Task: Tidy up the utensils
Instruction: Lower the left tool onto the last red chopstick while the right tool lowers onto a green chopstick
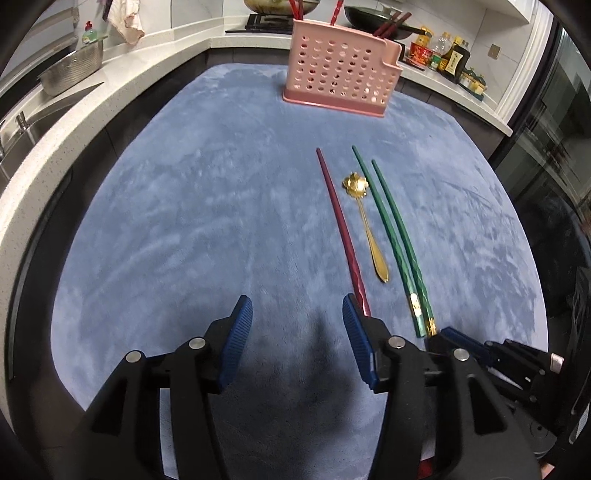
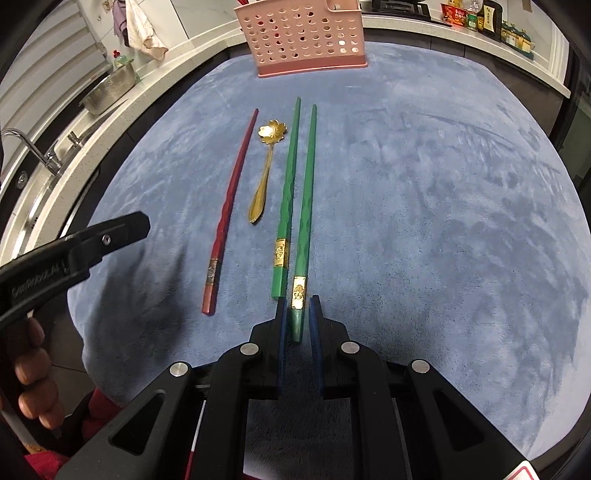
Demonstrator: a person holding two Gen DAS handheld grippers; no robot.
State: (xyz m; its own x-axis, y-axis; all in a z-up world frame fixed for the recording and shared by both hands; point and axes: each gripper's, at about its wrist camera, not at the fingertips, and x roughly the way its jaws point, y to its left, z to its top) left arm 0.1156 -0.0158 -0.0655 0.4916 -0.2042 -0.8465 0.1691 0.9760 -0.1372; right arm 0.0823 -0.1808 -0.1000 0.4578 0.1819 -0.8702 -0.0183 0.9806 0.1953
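Observation:
A red chopstick (image 1: 341, 229) (image 2: 231, 201), a gold flower-bowl spoon (image 1: 365, 218) (image 2: 263, 173) and two green chopsticks (image 1: 391, 236) (image 2: 288, 192) lie side by side on the blue mat. A pink perforated utensil holder (image 1: 340, 70) (image 2: 301, 35) stands at the far side with red chopsticks in it. My left gripper (image 1: 297, 314) is open and empty, just left of the red chopstick's near end. My right gripper (image 2: 297, 314) has its jaws narrowed around the near end of the right green chopstick (image 2: 304, 206); its pads (image 2: 316, 317) look close to touching it.
The blue mat (image 1: 184, 221) covers the table. A white counter runs around it with a metal colander (image 1: 70, 70), a sink and tap (image 2: 33, 147), a wok and sauce bottles (image 1: 450, 55). A hand holds the left gripper's handle (image 2: 33, 373).

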